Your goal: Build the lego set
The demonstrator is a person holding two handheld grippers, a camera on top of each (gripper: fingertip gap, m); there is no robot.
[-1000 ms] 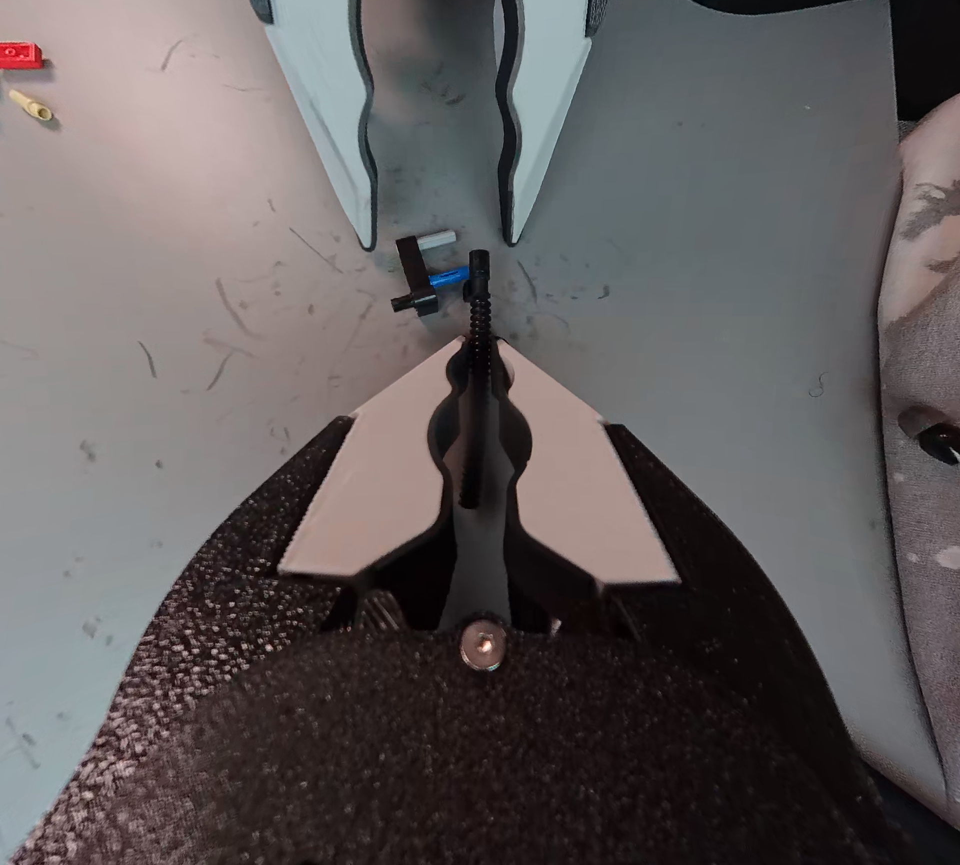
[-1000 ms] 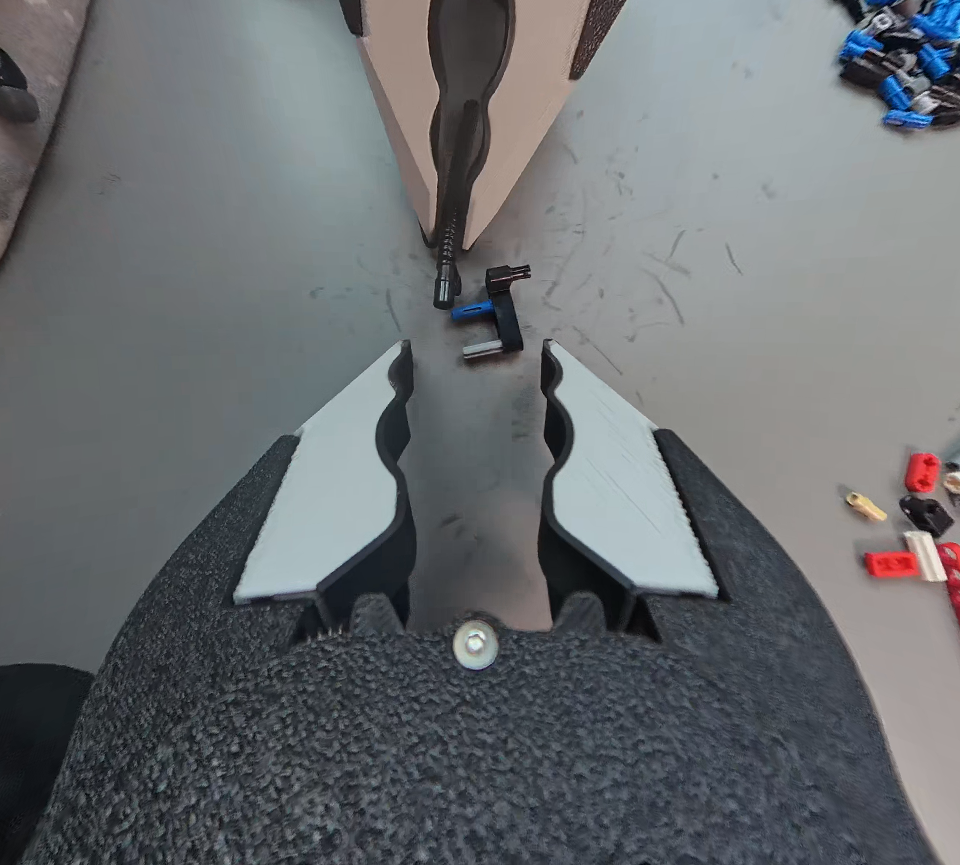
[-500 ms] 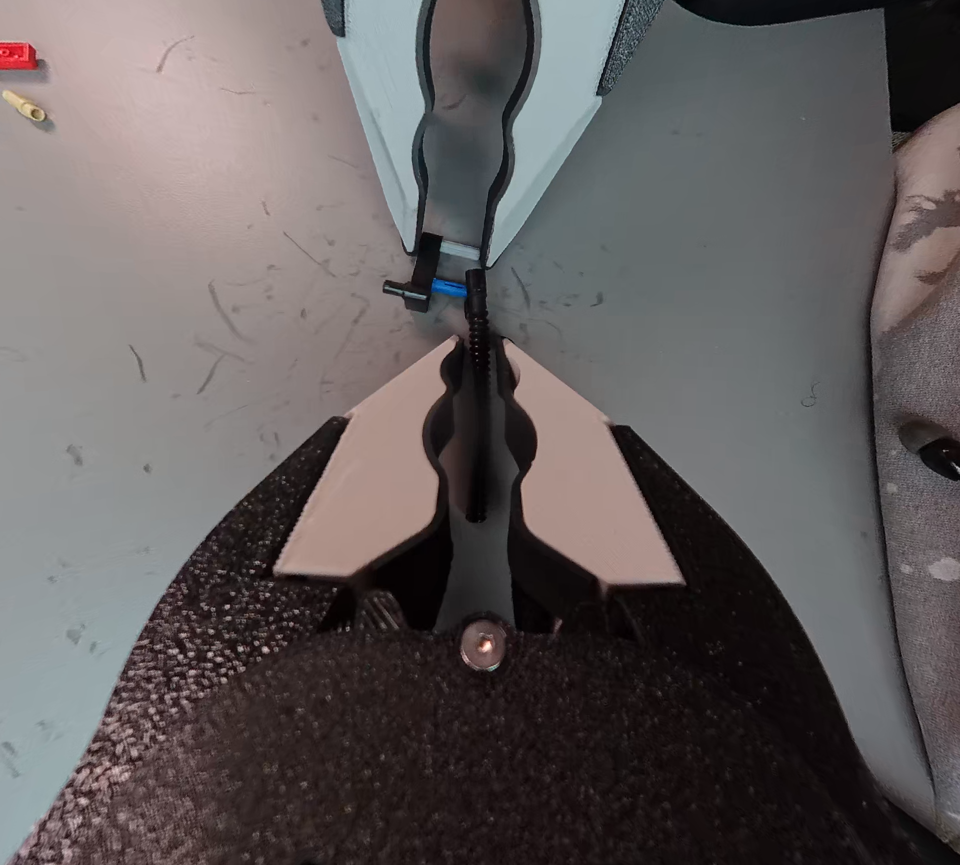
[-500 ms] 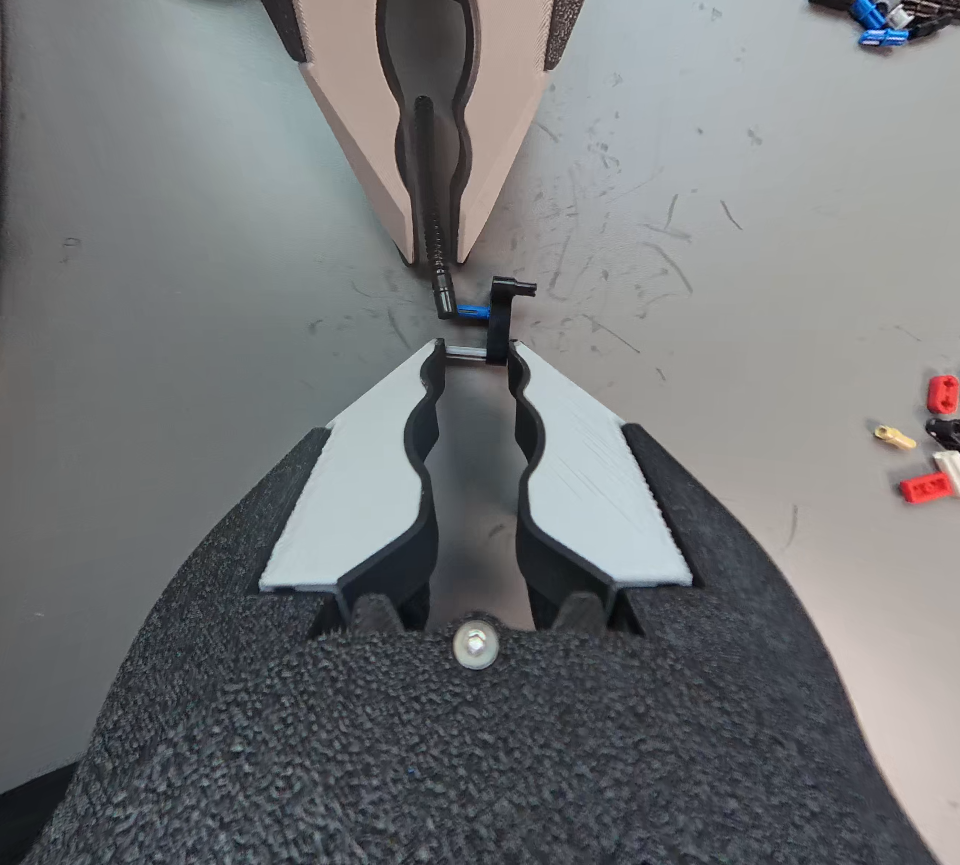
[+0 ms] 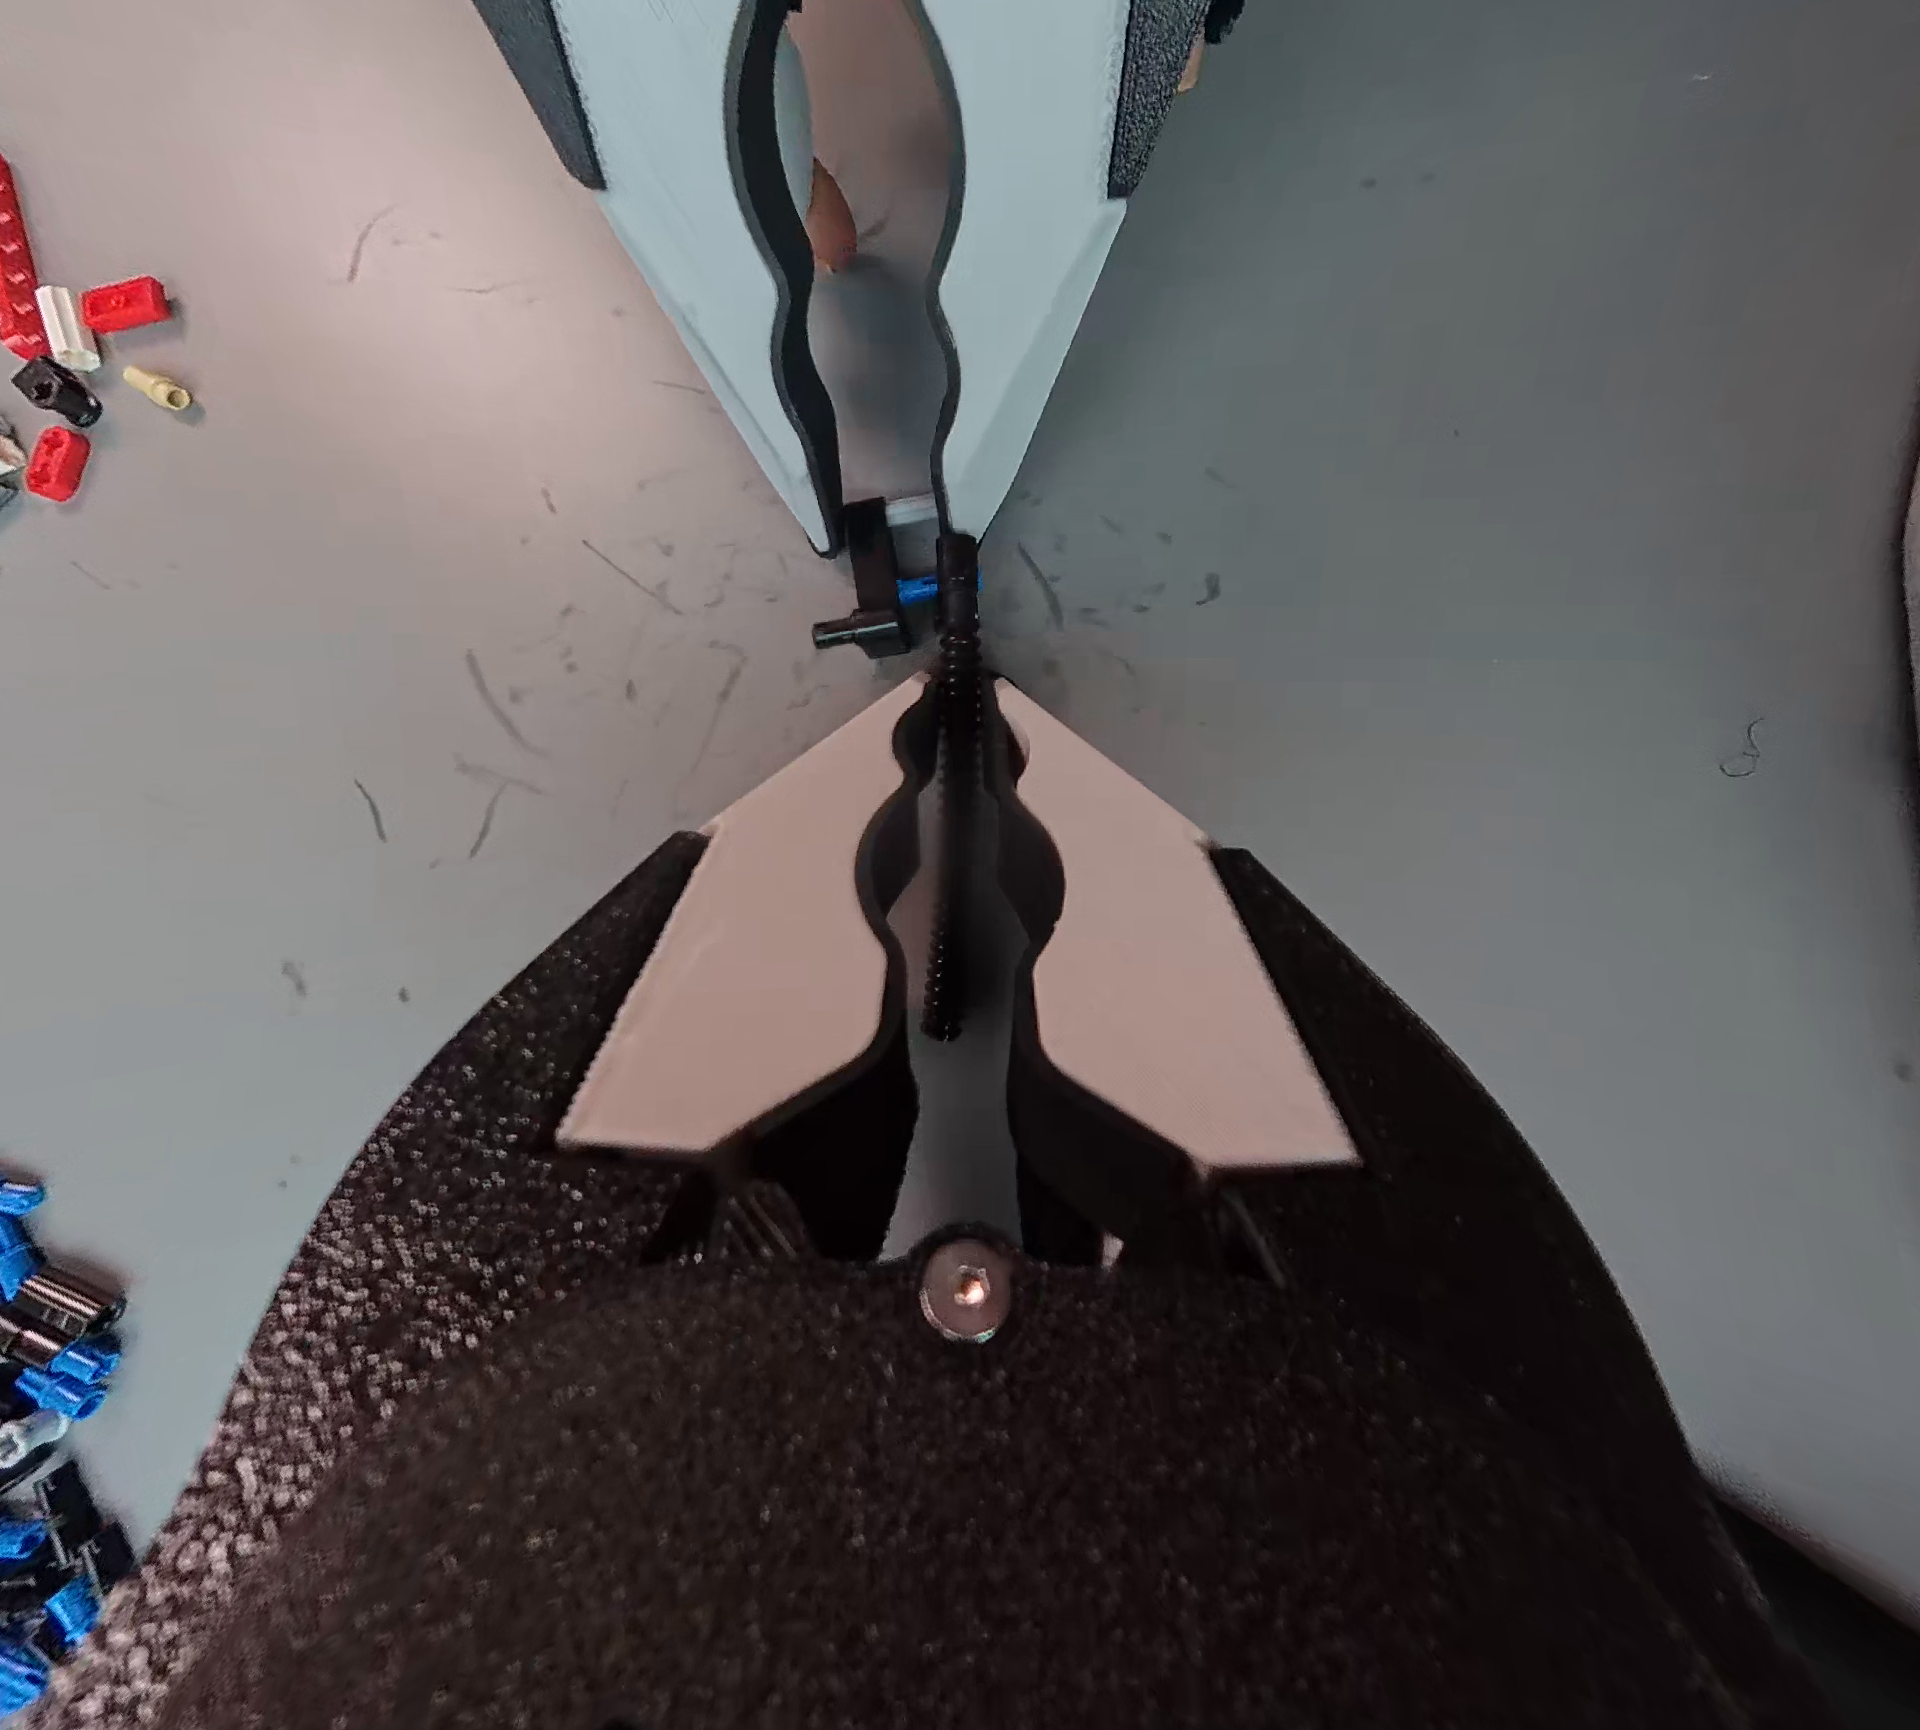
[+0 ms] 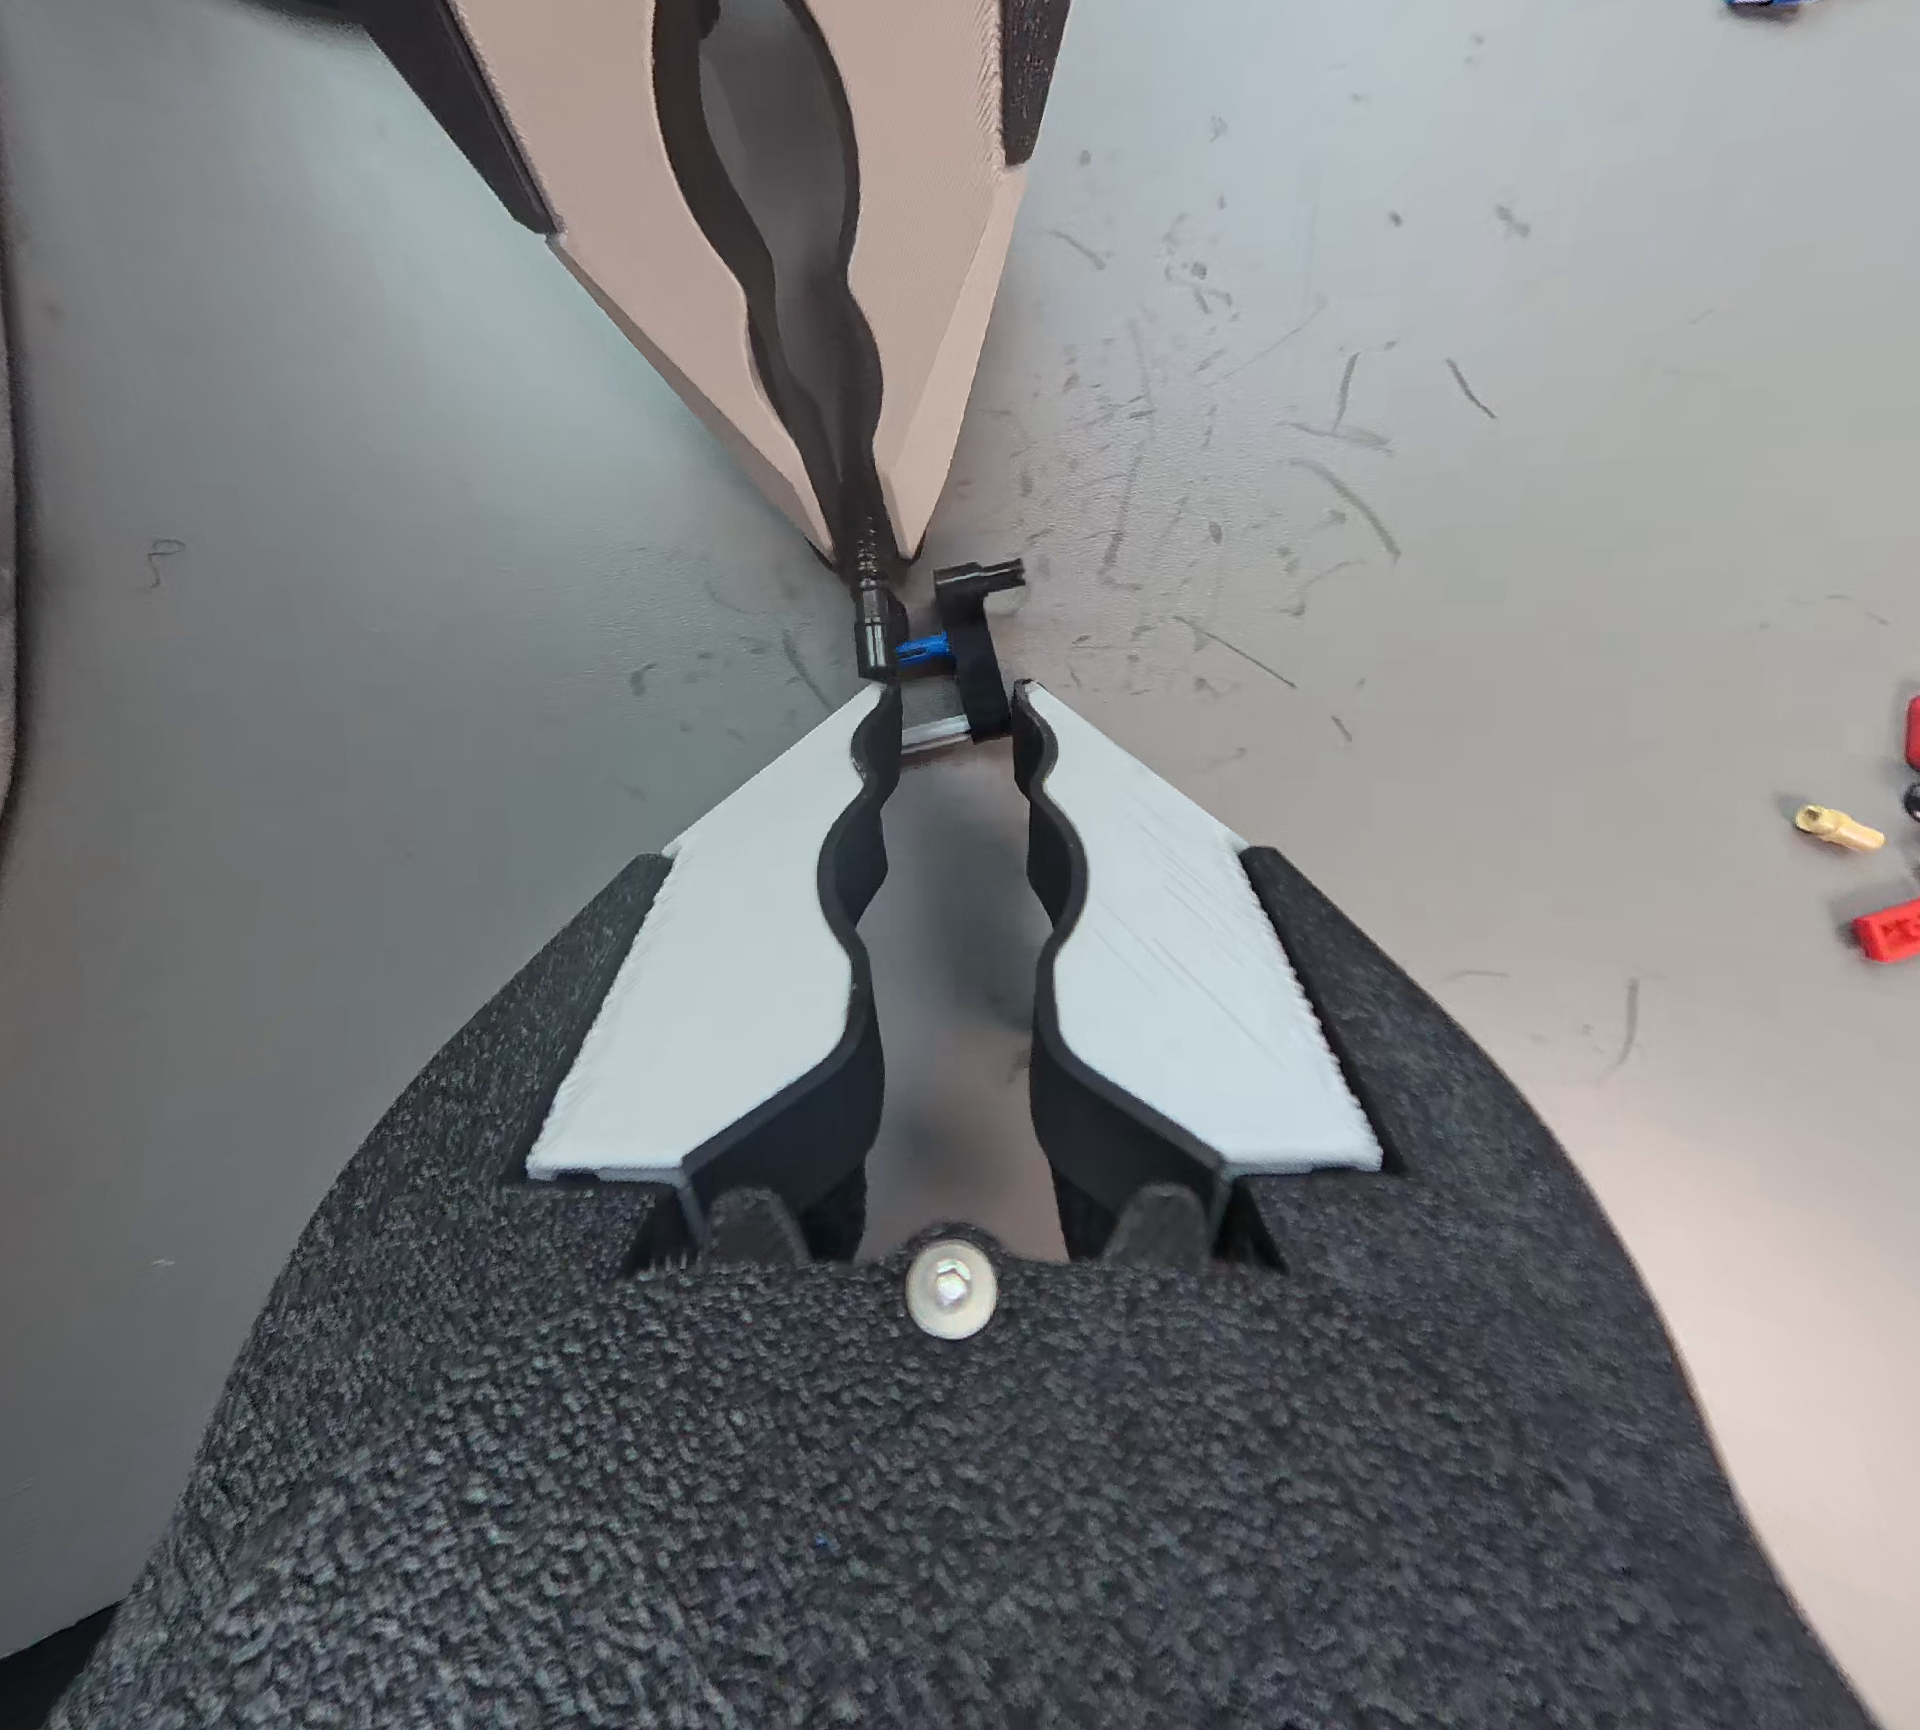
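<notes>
Far left on the grey table [image 5: 312, 745] lies a scatter of red, white and black spare bricks [image 5: 73, 361], with a blue-and-black pile [image 5: 52, 1348] nearer the camera; neither is in play.

The left tool [image 5: 958, 678] is clamped tight on a black ribbed flexible rod [image 5: 951, 849], which runs back between its pink fingers and pokes out past the tips. The rod's end cap [image 6: 871, 631] sits against the blue pin [image 6: 925, 646] of a small sub-assembly: a black crank-shaped connector [image 6: 971, 652] carrying that pin and a pale grey axle [image 6: 935, 730].

The right tool [image 6: 951, 704] is narrowed around this connector and grey axle, apparently gripping them just above the table (the contact itself is partly hidden by the fingertips).

The step looks like pushing the blue pin into the rod's end hole. To do it well, line the hole squarely with the pin, keep the rod short and stiff in the grip so it cannot bow, and press along the pin's axis. The right tool should brace the connector against twisting, since a sideways shove could pop the pin loose.
</notes>
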